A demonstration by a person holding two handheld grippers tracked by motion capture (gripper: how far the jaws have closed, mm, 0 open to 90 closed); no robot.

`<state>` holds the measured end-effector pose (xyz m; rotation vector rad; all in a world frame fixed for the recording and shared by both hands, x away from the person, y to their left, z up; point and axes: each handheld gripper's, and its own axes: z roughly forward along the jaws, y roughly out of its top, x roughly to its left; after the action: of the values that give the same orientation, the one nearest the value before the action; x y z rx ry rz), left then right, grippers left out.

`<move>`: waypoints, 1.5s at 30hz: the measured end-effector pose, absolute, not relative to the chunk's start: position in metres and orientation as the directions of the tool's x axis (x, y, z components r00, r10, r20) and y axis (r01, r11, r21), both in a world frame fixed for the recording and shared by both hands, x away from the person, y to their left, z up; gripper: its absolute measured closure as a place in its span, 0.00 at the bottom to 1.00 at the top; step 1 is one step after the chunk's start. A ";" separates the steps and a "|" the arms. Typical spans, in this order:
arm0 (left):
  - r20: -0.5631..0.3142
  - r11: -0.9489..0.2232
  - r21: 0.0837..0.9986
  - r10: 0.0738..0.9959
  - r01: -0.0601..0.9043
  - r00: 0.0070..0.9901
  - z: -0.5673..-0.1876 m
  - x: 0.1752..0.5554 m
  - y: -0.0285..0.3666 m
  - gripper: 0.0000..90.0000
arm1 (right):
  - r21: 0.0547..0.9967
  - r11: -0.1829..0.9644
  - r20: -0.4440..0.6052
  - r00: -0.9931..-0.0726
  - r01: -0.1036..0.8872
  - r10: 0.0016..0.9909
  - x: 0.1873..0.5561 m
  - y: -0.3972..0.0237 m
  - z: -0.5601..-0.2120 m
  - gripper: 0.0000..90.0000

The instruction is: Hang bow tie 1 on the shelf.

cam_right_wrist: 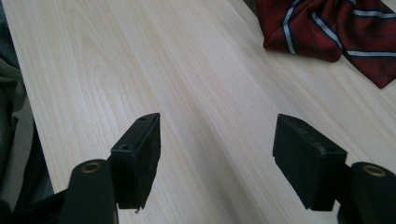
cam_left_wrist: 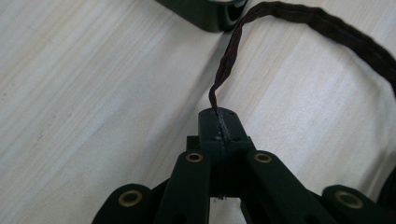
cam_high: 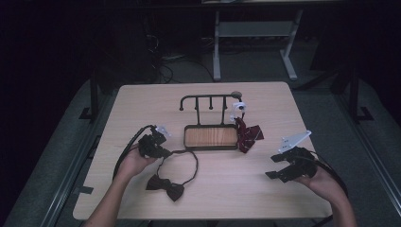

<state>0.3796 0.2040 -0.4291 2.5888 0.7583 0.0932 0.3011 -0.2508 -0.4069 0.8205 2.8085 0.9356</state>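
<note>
A dark maroon bow tie [cam_high: 165, 186] lies on the table near the front, its thin strap [cam_high: 193, 161] looping up towards the stand. My left gripper [cam_high: 163, 151] is shut on the end of that strap [cam_left_wrist: 223, 70], which rises from between the closed jaws. A red striped bow tie [cam_high: 248, 134] lies beside the right end of the stand's base; its folds [cam_right_wrist: 327, 28] sit ahead of my right gripper. My right gripper [cam_high: 276, 166] hovers open over bare wood at the right, nothing between its pads [cam_right_wrist: 140, 158].
A black hanger stand [cam_high: 208, 101] with pegs rises from a wooden base [cam_high: 211, 137] at mid-table. A small white clip piece [cam_high: 239, 109] sits at the rack's right end. The table's front edge is close to both hands.
</note>
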 end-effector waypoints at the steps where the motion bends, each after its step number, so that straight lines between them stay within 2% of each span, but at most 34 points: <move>1: -0.054 -0.756 0.431 0.524 0.493 0.850 -0.427 0.379 0.204 1.00 | 0.574 0.673 0.098 -0.855 0.466 0.508 0.301 -0.251 -0.407 0.35; 7: -0.069 -0.747 0.453 0.514 0.486 0.855 -0.417 0.375 0.203 1.00 | 0.574 0.670 0.101 -0.853 0.471 0.513 0.301 -0.252 -0.407 0.35; 33: -0.076 -0.777 0.448 0.460 0.442 0.885 -0.387 0.364 0.211 1.00 | 0.572 0.669 0.109 -0.853 0.474 0.510 0.303 -0.251 -0.410 0.34; 45: -0.051 -0.784 0.453 0.453 0.425 0.890 -0.374 0.359 0.217 1.00 | 0.569 0.670 0.113 -0.853 0.476 0.510 0.305 -0.252 -0.412 0.34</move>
<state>0.3591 0.2171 -0.3736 2.5935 0.6388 0.0836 0.3047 -0.2517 -0.4118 0.8335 2.8195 0.9364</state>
